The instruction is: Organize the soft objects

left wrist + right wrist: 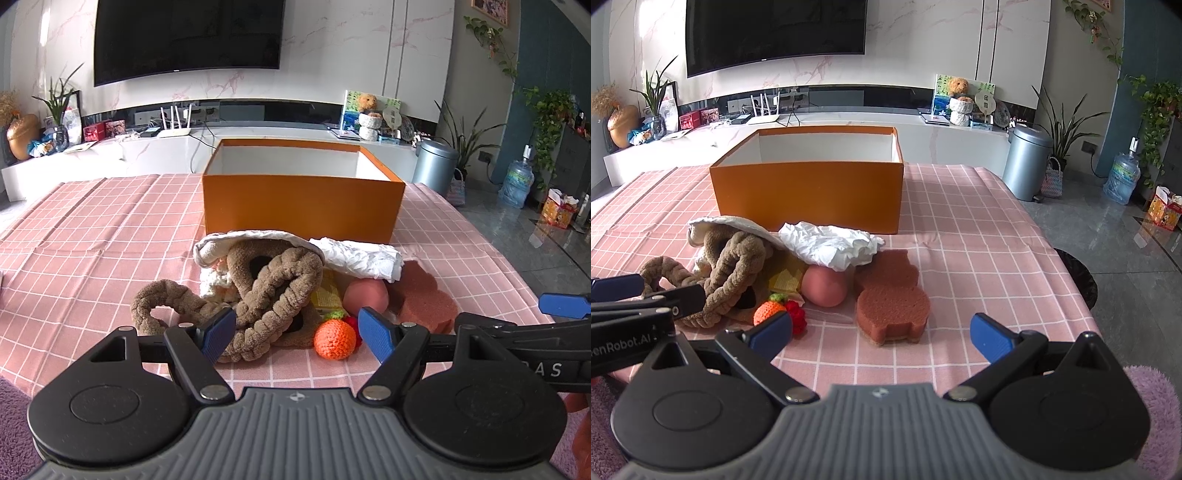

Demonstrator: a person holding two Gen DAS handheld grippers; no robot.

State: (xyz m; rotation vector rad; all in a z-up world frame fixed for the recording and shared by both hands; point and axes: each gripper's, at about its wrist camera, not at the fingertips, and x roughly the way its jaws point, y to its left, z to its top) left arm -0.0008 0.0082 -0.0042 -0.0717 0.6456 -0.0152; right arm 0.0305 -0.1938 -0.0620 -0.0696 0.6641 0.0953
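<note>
- Soft things lie heaped on a pink checked tablecloth (92, 236), just in front of an open orange box (301, 206) with a white inside; nothing can be seen in the box from these angles.
- Brown braided rope toy (266, 295) sprawls at the left of the heap, one loop reaching out onto the cloth, its far end tucked under a white cloth (258, 238).
- Crumpled white paper (360, 256) rests beside that cloth, close to the box wall and over the top of a pink ball (824, 286).
- Yellow sponge (786, 278) is wedged between the rope toy and the ball (mostly hidden).
- Orange knitted fruit (334, 338) with a green top sits at the near edge of the heap, touching a small red knitted piece (796, 314).
- Brown shaped sponge (892, 302) lies flat at the right of the heap, near the ball.
- Left gripper (297, 334) hangs low over the near side of the heap, fingers spread wide with nothing between the blue pads; the rope toy lies just past its left finger and the knitted fruit beyond the gap.
- Right gripper (882, 336) is likewise spread wide and empty, with the brown sponge just ahead of the gap.
- Each gripper shows at the edge of the other's view, side by side.
</note>
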